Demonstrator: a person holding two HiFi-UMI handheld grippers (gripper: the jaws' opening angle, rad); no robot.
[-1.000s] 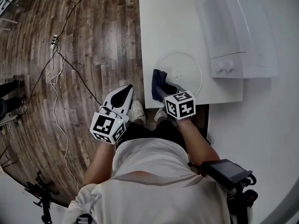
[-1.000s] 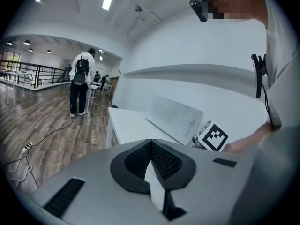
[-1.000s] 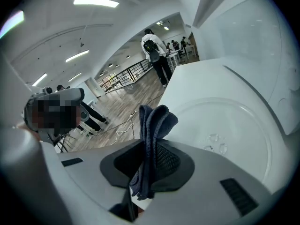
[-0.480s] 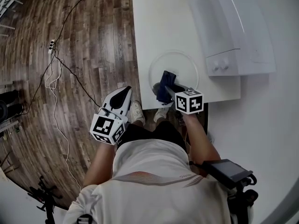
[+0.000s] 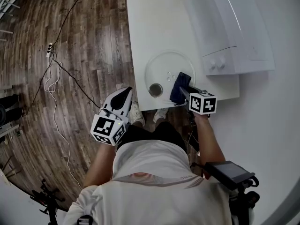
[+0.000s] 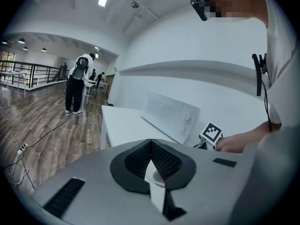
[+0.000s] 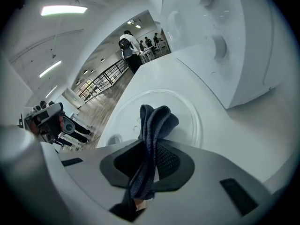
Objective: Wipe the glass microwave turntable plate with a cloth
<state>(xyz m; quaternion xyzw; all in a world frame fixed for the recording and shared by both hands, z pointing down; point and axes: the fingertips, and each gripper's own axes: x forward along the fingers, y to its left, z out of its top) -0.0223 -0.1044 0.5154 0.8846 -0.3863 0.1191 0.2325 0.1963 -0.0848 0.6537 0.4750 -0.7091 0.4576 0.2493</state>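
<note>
The clear glass turntable plate lies flat near the front edge of the white table, just in front of the microwave. My right gripper is shut on a folded dark blue cloth, which rests on the plate's near right part. In the right gripper view the cloth sticks out from between the jaws of this gripper over the plate. My left gripper hangs off the table over the floor, left of the plate, jaws together and holding nothing.
A white microwave with two knobs stands at the table's back right. A small dark round spot sits on the plate's near left part. Cables run over the wooden floor at left. People stand far off.
My right gripper has swept the cloth across the plate from its near left edge to its near right part. The dark round spot now shows. The left gripper has stayed put.
</note>
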